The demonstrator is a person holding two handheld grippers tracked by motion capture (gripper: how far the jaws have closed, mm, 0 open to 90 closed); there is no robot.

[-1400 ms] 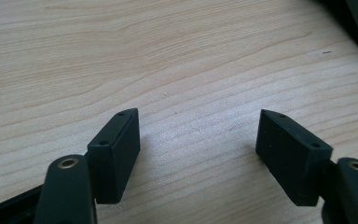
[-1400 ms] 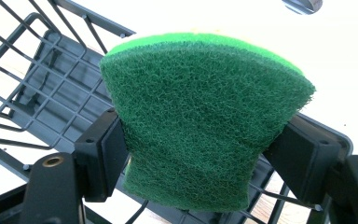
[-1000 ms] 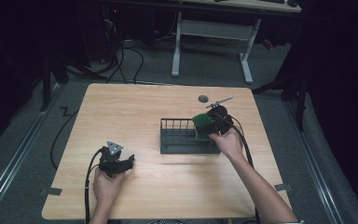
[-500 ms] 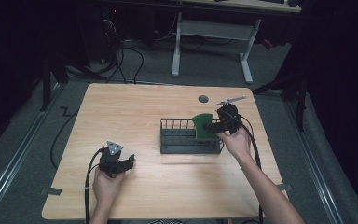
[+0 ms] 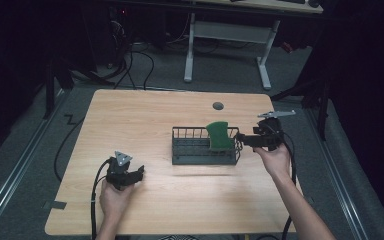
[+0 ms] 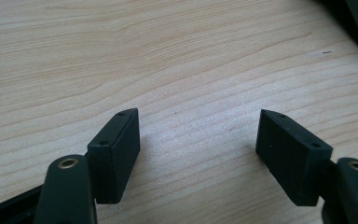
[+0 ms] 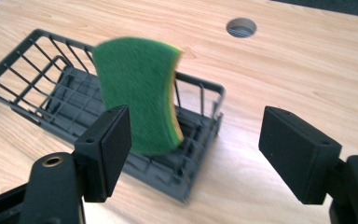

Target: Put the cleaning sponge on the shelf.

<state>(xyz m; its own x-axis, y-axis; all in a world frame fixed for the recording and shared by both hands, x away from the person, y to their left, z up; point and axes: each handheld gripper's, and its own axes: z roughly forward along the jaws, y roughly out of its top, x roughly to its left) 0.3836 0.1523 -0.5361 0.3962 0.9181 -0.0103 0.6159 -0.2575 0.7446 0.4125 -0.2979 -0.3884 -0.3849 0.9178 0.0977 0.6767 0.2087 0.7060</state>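
Since the earlier frame, right gripper (image 5: 244, 139) is backing away from the green sponge (image 5: 219, 135), jaws spread but closing slightly, nothing between; sponge is standing in the wire basket (image 5: 200, 155), ahead of the fingers (image 7: 109, 144). Left gripper (image 6: 198, 140) is resting spread.

Sponge (image 5: 219, 136): green scouring face, yellow body, curved outline; it stands upright on its edge inside the right end of the rack (image 5: 190, 154), leaning against the end wall. Rack: dark wire basket, rectangular, resting flat on the desk (image 5: 150, 115); right of centre.

Matt pale wood table (image 7: 307, 60); dark plastic grid rack (image 7: 42, 88); rough green sponge (image 7: 137, 88) ahead of matt black right claw (image 7: 193, 149).
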